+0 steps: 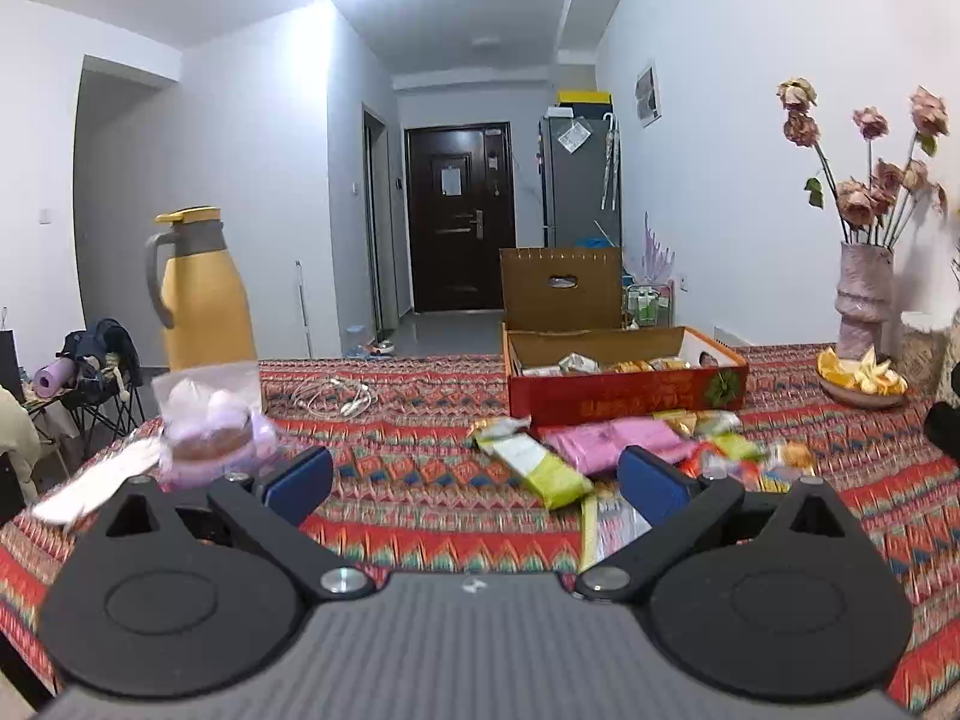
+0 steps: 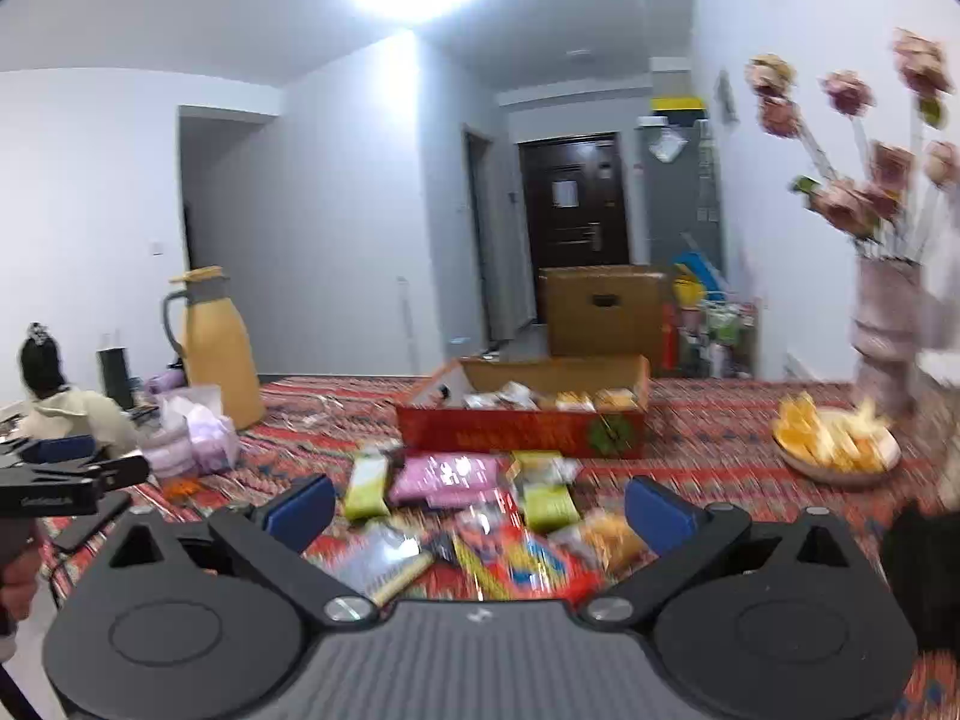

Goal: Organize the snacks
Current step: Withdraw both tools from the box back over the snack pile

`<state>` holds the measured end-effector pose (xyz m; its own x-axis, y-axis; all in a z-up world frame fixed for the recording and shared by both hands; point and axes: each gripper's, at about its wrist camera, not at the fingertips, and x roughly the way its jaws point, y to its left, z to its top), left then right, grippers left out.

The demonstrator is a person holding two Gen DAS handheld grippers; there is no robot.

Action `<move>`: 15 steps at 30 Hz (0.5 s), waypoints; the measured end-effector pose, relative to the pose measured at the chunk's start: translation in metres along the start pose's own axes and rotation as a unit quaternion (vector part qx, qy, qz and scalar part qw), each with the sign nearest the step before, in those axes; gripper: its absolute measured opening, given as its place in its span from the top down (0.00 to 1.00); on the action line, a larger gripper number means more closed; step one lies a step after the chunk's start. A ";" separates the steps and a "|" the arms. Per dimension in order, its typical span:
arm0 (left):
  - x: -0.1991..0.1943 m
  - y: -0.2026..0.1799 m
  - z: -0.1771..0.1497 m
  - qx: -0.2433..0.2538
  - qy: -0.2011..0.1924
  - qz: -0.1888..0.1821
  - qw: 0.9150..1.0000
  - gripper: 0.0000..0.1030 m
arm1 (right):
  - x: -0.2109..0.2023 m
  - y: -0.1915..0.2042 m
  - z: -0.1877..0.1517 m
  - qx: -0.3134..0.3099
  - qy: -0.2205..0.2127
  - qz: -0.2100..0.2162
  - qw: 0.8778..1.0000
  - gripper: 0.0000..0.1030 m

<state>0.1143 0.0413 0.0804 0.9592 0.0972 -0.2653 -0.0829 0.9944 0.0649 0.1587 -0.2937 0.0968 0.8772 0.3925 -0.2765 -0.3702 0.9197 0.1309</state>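
Looking across the patterned tablecloth (image 1: pixel 420 396) from left to right: a yellow thermos jug (image 1: pixel 201 294) stands at the far left with a clear bag of purple-wrapped stuff (image 1: pixel 207 426) in front of it, then a tangle of white earphones (image 1: pixel 336 396), then the loose snack pile, then the red cardboard box (image 1: pixel 624 393) that already has some packets in it, and a plate of orange slices (image 1: pixel 861 378) by the vase of dried roses (image 1: pixel 864 300).

Left gripper (image 1: pixel 474 474) hovers over bare cloth with its jaws spread wide, nothing between them. Right gripper (image 2: pixel 480 501) is the same, wide apart and empty, sitting right above the pile.

My guess is the step is picking the next packet to go into the box. The green-and-white wrapper (image 1: pixel 534 468) and the pink packet (image 1: pixel 612 441) lie at the near edge of the pile, just in front of the box. I'd go for the green one first since it's on its own, come in across its narrow side, and pinch gently because foil slips and crushes. The right wrist view is blurry, so settle before closing.
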 end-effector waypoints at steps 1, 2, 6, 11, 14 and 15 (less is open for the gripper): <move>-0.005 -0.002 -0.009 0.002 0.002 -0.002 1.000 0.00 | -0.006 0.005 -0.012 -0.002 0.000 -0.008 1.000 0.00; -0.008 -0.004 -0.015 0.002 0.004 0.000 1.000 0.00 | -0.010 0.009 -0.022 -0.001 0.001 -0.013 1.000 0.00; -0.013 -0.017 -0.043 0.014 0.032 0.001 0.999 0.00 | -0.025 0.026 -0.061 -0.010 0.005 -0.034 0.999 0.00; -0.011 -0.026 -0.065 0.006 0.078 -0.033 0.996 0.00 | -0.019 0.028 -0.095 0.002 0.046 -0.039 0.998 0.00; -0.004 -0.030 -0.070 0.004 0.100 -0.035 0.994 0.00 | -0.017 0.028 -0.106 0.000 0.061 -0.051 0.997 0.00; -0.003 -0.032 -0.072 0.005 0.101 -0.035 0.994 0.00 | -0.014 0.029 -0.108 -0.003 0.065 -0.057 0.996 0.00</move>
<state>0.0947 0.0120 0.0100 0.8884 0.0351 -0.4576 -0.0145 0.9987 0.0484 0.1026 -0.2715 0.0020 0.8669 0.2832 -0.4101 -0.2728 0.9583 0.0851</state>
